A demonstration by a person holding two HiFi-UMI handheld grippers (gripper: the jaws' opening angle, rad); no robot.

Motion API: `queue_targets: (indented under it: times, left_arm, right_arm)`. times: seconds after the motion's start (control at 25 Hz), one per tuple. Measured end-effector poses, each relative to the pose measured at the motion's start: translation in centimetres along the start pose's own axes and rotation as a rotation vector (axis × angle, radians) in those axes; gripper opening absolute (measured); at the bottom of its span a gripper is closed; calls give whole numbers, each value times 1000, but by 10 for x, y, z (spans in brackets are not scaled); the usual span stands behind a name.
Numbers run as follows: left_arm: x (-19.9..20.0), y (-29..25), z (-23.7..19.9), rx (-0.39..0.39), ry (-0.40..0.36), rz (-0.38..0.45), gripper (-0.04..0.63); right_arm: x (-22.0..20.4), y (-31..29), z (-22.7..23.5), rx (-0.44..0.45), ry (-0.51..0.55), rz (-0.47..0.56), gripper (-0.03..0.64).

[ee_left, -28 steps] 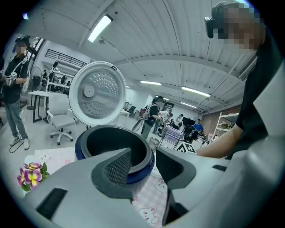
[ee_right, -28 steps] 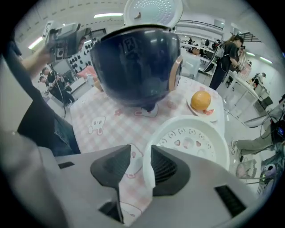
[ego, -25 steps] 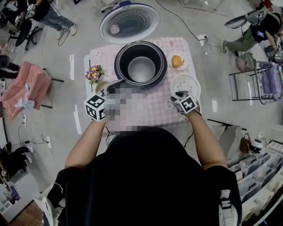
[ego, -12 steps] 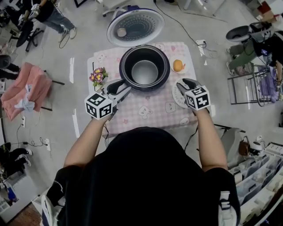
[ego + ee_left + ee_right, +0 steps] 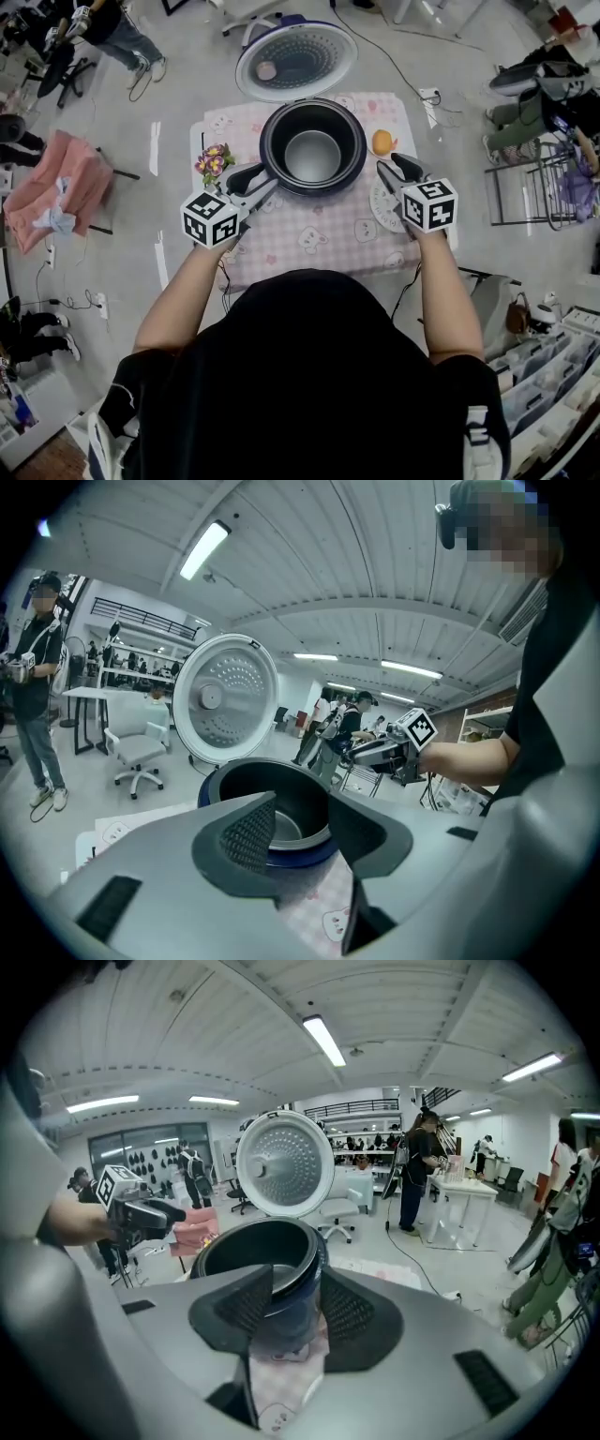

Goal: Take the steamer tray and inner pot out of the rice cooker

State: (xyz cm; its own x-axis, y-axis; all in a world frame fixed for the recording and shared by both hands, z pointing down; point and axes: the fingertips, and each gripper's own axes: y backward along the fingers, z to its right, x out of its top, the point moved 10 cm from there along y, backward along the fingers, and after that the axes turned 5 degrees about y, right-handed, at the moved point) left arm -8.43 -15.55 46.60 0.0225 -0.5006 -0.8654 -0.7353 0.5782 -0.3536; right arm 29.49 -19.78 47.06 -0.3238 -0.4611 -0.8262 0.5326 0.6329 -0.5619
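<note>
Steamer tray step looks done: the white round perforated steamer tray [image 5: 379, 202] lies flat on the pink checked tablecloth table [image 5: 309, 234], right of centre, partly under the right gripper [image 5: 397, 169]. Inner pot step is not yet done: the dark round metal inner pot [image 5: 312, 155] sits inside the dark-blue round rice cooker [image 5: 272, 169], upper centre of the head view, with the white round lid [image 5: 295, 58] swung open above it.

The left gripper [image 5: 255, 183] hangs just beside the cooker's lower-left rim. Its ribbed pads [image 5: 248, 834] stand wide apart with nothing between them, only the cooker rim beyond. The right gripper is near the cooker's right side, not touching. Its jaws have just been opening and stand moderately apart and empty, with the cooker wall seen past them.

The pot stands upright, mouth up toward the head camera, axis vertical. It is round, so no long axis across the table. The tray is flat with its face up.

Judgement: about half done; what's left is gripping the pot rim and lifting it out.
</note>
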Motion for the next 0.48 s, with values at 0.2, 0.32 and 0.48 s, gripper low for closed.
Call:
queue_targets:
  times: [0.2, 0.32, 0.48]
  left_arm:
    - [-5, -6, -11, 35, -2, -26, 195]
    - [-5, -10, -18, 60, 1, -37, 198]
    - [-4, -20, -24, 102, -23, -58, 199]
  right_arm:
    - [5, -16, 0, 34, -16, -5, 175]
    - [5, -26, 2, 54, -34, -17, 175]
    - [2, -41, 6, 87, -78, -38, 176]
